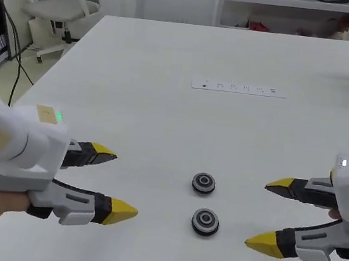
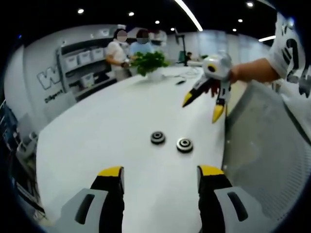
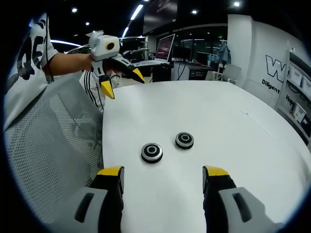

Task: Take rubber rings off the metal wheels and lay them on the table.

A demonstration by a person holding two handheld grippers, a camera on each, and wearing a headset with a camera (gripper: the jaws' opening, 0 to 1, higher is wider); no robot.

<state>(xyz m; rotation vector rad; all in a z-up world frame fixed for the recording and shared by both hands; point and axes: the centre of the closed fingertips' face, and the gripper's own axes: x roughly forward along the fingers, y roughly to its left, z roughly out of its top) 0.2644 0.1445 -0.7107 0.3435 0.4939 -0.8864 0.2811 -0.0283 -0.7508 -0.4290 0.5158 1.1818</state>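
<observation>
Two small metal wheels, each with a black rubber ring around it, lie flat on the white table: the farther wheel [image 1: 203, 183] and the nearer wheel [image 1: 205, 221]. My left gripper [image 1: 119, 183] hovers open to their left, yellow tips pointing at them. Opposite it, my right gripper [image 1: 266, 213] stands open to their right. The left gripper view has both wheels [image 2: 158, 138] [image 2: 184, 144] ahead of its open jaws, with the right gripper [image 2: 204, 107] beyond. In the right gripper view the wheels [image 3: 152, 152] [image 3: 184, 140] lie ahead and the left gripper [image 3: 121, 83] faces me.
A white strip with marks [image 1: 239, 88] lies farther back on the table. An office chair [image 1: 58, 1] stands past the far left corner. A potted plant [image 2: 151, 62] sits at the table's far end, with two people [image 2: 119, 53] standing behind it.
</observation>
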